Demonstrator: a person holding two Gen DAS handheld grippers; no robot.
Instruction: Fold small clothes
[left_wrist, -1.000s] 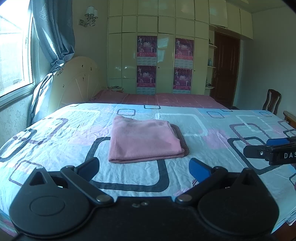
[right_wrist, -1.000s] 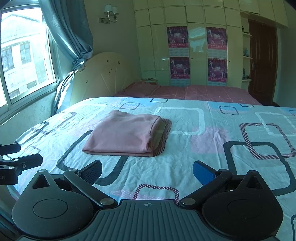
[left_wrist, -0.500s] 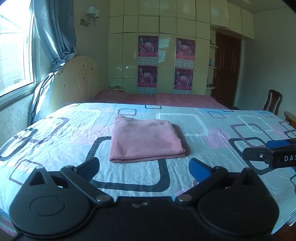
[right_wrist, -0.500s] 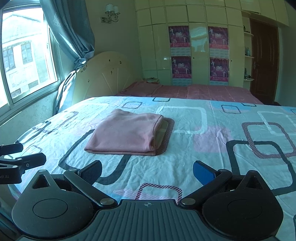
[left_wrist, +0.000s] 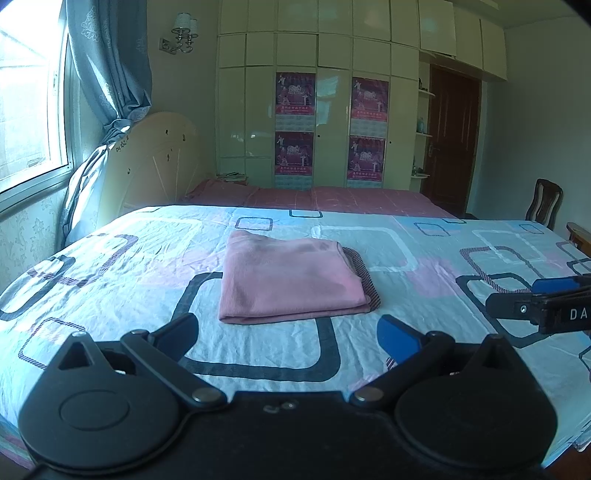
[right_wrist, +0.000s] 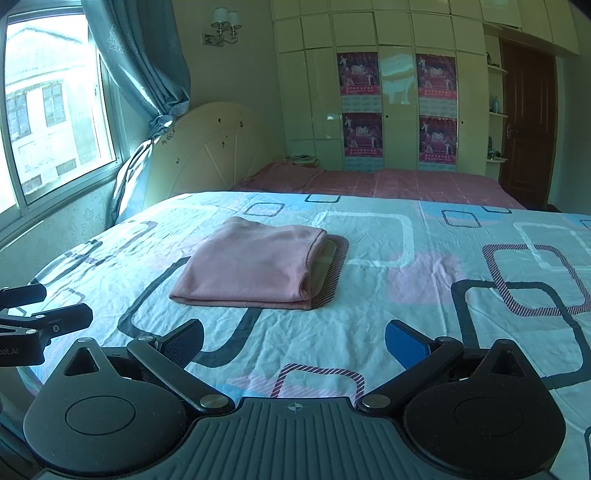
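White letters "DA" show on the body of the right gripper (left_wrist: 546, 295), and "oot.AI" on the left gripper (right_wrist: 44, 314); the wardrobe posters (left_wrist: 295, 94) are too blurred to read. A pink garment (left_wrist: 288, 278) lies folded into a neat rectangle on the bed sheet (left_wrist: 424, 280), over a striped square of the print. Both sets of jaws stand wide apart, empty, short of the garment.

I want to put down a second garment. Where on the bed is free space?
Bare bedsheet lies right of the folded pink garment, and between it and the open right tongs. The near-left corner is crowded by the left tongs.
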